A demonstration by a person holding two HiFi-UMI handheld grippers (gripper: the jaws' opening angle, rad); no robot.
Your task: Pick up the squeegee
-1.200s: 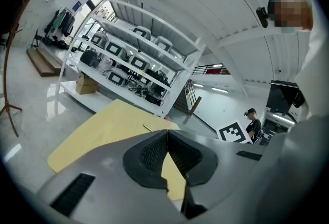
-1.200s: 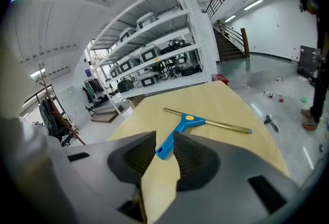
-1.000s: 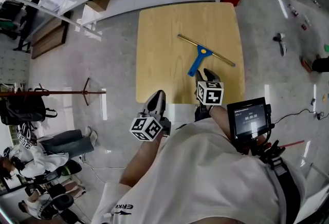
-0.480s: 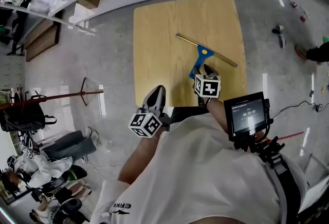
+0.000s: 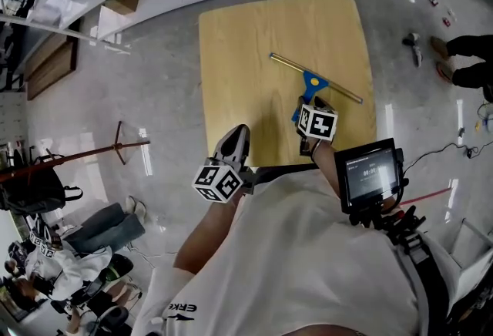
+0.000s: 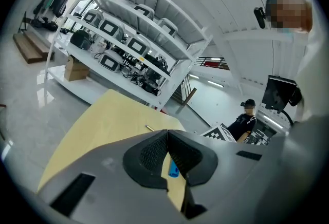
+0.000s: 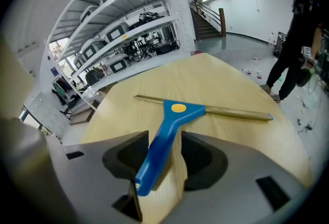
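While the left gripper [image 5: 233,143] is hovering over the near part of the wooden table [image 5: 231,42] with its jaws pressed together and nothing between them, the squeegee [image 5: 316,84] is lying ahead of it and well off to its right. In the left gripper view only the blue end of the handle is peeking past the closed jaws, so this gripper is standing apart from the job.

Further right, the right gripper [image 5: 303,105] is angling down onto the squeegee and is plainly the nearer of the two. Its jaws have just been opening and are now standing spread wide. The ribbed end of the blue handle [image 7: 157,159] is lying between them, with neither pad pressing on it.

The handle's long axis is running away from this gripper, nearly along the line it is pointing. It is leaning slightly to the right as it goes out to the yellow-buttoned head. Beyond the jaws the brass blade [image 7: 236,112] is lying crosswise, flat on the table.

Judging from this, the handle is sitting closer to the left jaw than to the right. A closing pinch would likely be meeting it across its narrow width, perhaps nudging it sideways first.
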